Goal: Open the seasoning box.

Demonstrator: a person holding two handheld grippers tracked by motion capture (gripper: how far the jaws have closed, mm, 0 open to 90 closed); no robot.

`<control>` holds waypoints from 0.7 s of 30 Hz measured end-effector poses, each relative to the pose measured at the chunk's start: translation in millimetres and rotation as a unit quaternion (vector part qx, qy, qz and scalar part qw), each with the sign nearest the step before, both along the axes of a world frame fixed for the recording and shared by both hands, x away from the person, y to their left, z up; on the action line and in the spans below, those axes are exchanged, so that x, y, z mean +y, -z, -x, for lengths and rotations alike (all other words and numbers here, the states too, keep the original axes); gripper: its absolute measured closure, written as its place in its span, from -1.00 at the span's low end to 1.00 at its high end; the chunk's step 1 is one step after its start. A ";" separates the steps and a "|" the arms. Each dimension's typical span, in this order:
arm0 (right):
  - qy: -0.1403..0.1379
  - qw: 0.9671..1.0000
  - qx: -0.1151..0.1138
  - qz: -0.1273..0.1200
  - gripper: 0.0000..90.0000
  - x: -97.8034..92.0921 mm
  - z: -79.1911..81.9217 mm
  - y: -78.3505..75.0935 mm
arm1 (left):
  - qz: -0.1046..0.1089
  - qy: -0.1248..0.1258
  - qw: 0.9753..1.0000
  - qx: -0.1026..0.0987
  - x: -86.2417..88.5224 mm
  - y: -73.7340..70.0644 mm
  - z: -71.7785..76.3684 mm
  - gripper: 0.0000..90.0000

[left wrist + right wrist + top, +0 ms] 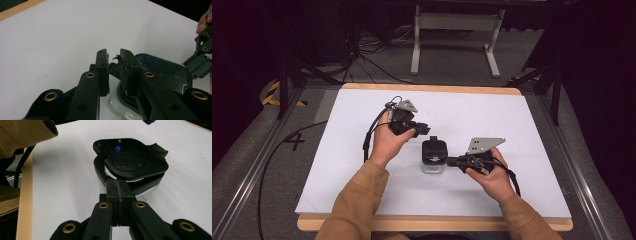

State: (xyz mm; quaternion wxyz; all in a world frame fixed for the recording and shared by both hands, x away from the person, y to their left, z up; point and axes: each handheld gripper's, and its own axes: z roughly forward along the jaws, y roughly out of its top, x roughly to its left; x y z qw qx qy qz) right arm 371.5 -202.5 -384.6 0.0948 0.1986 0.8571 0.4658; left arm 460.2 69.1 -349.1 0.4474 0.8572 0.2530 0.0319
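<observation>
Dim room beyond far edge: grey floor, loose cables, white frame legs (457, 40). White table (512, 120) on wooden board, matte, bare. Near middle, slightly toward near edge: small clear container (432, 167) with black hinged lid (135, 157), lid tilted up. Looks light, rigid plastic; glossy lid likely slippery, so grip at rim or lid tab. Right gripper (119, 188) pressed together at container's black rim; whether it pinches rim, cannot tell. Left gripper (113, 57) slightly spread, at lid's far edge, nothing held.
</observation>
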 end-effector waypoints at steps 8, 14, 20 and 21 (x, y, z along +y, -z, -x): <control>-0.009 1.000 -0.004 -0.005 1.00 3.1 -4.6 -5.7 | -0.005 0.004 1.000 0.000 15.3 -9.9 17.5 0.73; -0.014 1.000 -0.017 -0.009 1.00 6.4 -9.2 -14.8 | -0.008 -0.006 1.000 0.009 28.3 -11.5 28.0 0.75; -0.016 0.999 -0.027 -0.017 1.00 7.3 -13.2 -21.3 | -0.010 -0.011 1.000 0.012 38.6 -10.8 37.6 0.75; -0.016 0.999 -0.029 -0.017 1.00 7.5 -14.3 -22.9 | -0.011 -0.014 1.000 0.016 38.9 -10.2 39.8 0.77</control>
